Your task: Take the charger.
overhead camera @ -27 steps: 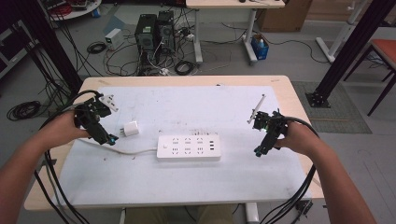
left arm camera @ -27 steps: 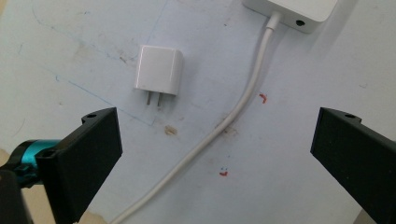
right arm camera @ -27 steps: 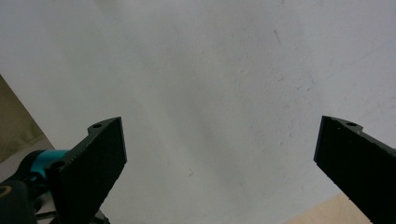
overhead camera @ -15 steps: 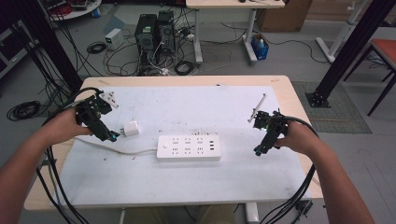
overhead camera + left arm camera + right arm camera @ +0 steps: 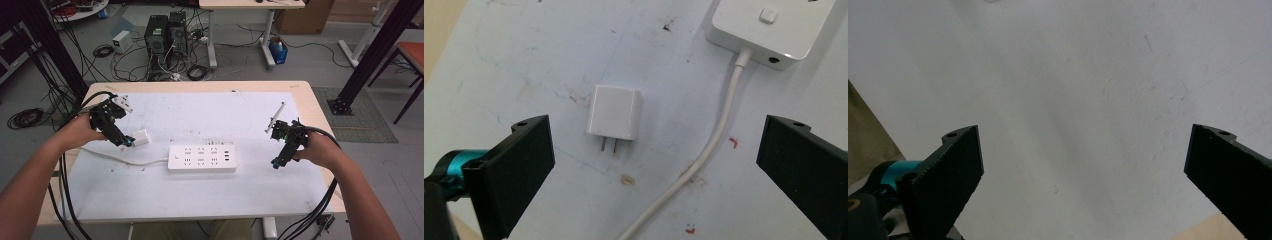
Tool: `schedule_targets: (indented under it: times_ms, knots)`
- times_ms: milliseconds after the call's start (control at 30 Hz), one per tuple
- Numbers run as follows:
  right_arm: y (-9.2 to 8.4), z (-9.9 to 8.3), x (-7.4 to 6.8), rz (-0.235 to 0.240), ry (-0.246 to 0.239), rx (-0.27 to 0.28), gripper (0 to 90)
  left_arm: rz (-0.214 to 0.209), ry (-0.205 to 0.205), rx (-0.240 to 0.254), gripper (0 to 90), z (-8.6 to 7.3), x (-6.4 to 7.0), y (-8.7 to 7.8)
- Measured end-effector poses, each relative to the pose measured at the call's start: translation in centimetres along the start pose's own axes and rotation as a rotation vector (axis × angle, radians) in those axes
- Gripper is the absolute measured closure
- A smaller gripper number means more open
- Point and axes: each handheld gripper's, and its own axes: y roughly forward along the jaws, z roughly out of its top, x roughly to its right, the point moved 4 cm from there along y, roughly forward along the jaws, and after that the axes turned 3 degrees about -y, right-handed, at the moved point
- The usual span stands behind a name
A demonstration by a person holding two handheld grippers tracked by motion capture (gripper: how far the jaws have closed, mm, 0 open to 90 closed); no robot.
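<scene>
- While its jaws gape wide and empty, the left gripper [image 5: 649, 165] hovers over a white charger [image 5: 615, 112] lying flat beside the power strip [image 5: 202, 158].
- Right gripper [image 5: 278, 161], equally wide and empty, hangs above bare counter [image 5: 250, 195].

Charger [image 5: 615, 112]: smooth white plastic, slight sheen, two bare metal prongs. Strip [image 5: 202, 158] at frame centre: same glossy white plastic, cord [image 5: 710, 150] smooth white, rubbery look. Bench [image 5: 320, 107]: pale wood edge at the right, top covered by a matt white sheet [image 5: 200, 115], scuffed and stained. Left tool [image 5: 649, 165] and right tool [image 5: 1083, 175]: matt black plastic jaws, ribbed inner faces, teal glossy part at lower left.
</scene>
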Motion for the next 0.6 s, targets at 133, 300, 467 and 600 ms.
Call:
schedule_targets:
  times_ms: [133,300,467,600]
  knots:
    - [-0.1,-0.1,0.2,0.0,0.013,0.006,1.5,-0.03,-0.011,-0.025,1.9,-0.1,-1.2,2.3]
    - [-0.1,-0.3,0.3,-0.001,0.02,0.005,1.5,-0.039,0.0,-0.067,1.9,-0.2,-1.9,4.6]
    - [-0.3,-0.5,0.2,0.0,0.025,0.011,1.5,-0.04,-0.022,-0.112,1.9,-0.4,-2.6,7.6]
    - [-0.3,-0.5,0.2,0.001,0.026,0.011,1.5,-0.041,-0.028,-0.117,1.9,-0.5,-3.2,8.4]
